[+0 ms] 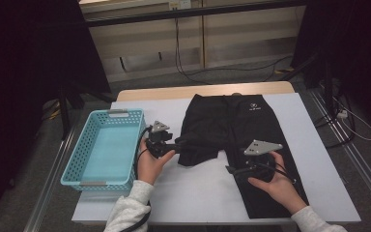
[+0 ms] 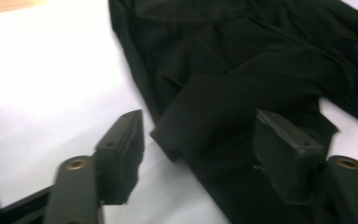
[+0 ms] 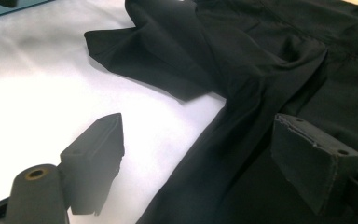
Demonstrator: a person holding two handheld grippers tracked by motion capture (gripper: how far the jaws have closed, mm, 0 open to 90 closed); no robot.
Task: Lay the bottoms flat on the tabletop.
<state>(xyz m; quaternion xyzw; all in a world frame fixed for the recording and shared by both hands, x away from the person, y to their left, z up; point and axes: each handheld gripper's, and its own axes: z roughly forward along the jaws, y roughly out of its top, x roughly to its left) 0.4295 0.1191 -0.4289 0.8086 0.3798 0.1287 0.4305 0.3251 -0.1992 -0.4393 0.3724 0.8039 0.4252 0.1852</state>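
Black fabric trousers (image 1: 236, 125) lie flat on the white table (image 1: 309, 159), one leg folded up. Left gripper (image 2: 198, 135): jaws wide, straddling the folded leg's edge, unclamped. Right gripper (image 3: 198, 154): jaws wide over the long leg's edge. Light-blue perforated plastic basket (image 1: 107, 147) alongside.

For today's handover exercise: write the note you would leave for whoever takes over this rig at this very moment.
Left tool: open, its jaws standing either side of the folded-up leg end, not pressing it.
Right tool: open, over the inner edge of the other leg, holding nothing.
Black trousers: flat on the white table, waistband at the far edge; one leg folded up short, the other still full length.
Blue basket: at the table's left, nothing in it.
Left to do, probably: fold the long leg, finish folding, put the trousers in the basket.
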